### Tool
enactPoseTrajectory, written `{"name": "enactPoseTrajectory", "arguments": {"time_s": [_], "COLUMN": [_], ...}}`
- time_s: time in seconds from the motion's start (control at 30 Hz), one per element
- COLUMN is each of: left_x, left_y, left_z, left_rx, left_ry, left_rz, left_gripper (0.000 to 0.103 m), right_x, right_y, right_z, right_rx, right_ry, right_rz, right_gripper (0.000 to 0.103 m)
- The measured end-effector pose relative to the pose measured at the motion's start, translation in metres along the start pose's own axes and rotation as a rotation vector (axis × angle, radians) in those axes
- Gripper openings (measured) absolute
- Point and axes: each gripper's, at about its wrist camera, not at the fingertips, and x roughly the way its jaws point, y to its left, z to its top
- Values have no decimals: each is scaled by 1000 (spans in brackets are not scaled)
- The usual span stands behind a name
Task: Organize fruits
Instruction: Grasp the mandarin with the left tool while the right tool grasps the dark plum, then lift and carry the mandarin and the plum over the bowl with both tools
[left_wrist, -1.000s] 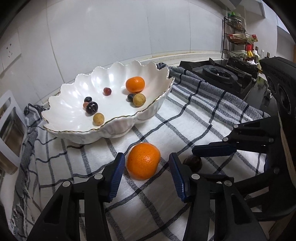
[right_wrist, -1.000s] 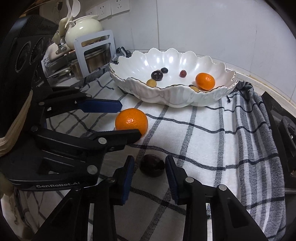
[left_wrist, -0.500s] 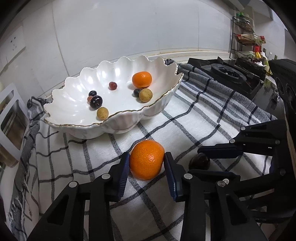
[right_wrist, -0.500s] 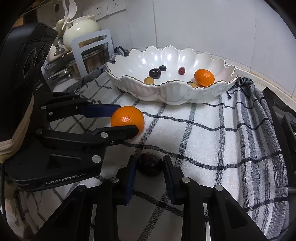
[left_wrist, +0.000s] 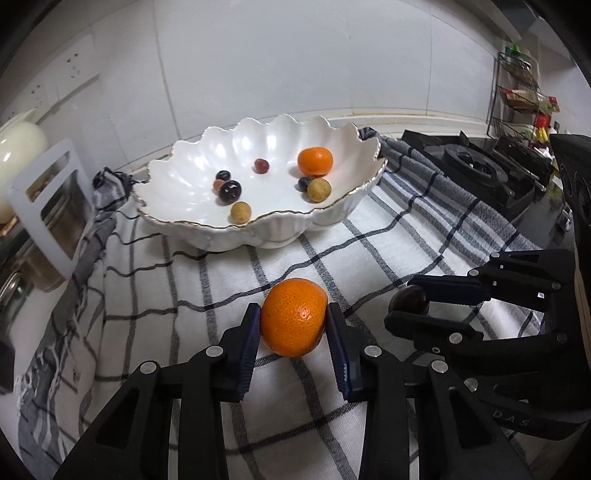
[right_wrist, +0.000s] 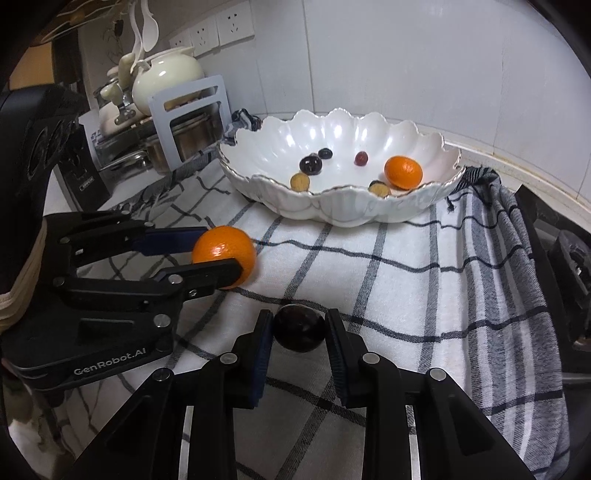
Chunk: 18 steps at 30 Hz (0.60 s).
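My left tongs are closing on the orange, pads touching it; my right tongs clamp the dark plum. Both fruits sit over the checked cloth, the bowl at twelve o'clock already holding several, so these two remain.

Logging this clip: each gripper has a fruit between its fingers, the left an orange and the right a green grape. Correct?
Not quite. The right gripper grips a dark, plum-like fruit, not a green grape, as the right wrist view shows. The left gripper does have an orange.
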Motion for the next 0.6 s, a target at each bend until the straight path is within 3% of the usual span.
{"name": "enactPoseTrajectory", "arguments": {"time_s": [0.6], "left_x": [-49], "left_y": [1], "left_z": [1], "left_rx": [-170], "left_ry": [-84], "left_rz": [53], "left_gripper": [35], "right_x": [-46], "right_y": [0], "right_z": [17], "right_rx": [-17], "right_ry": [-109], "right_rz": [-18], "right_gripper": [30]}}
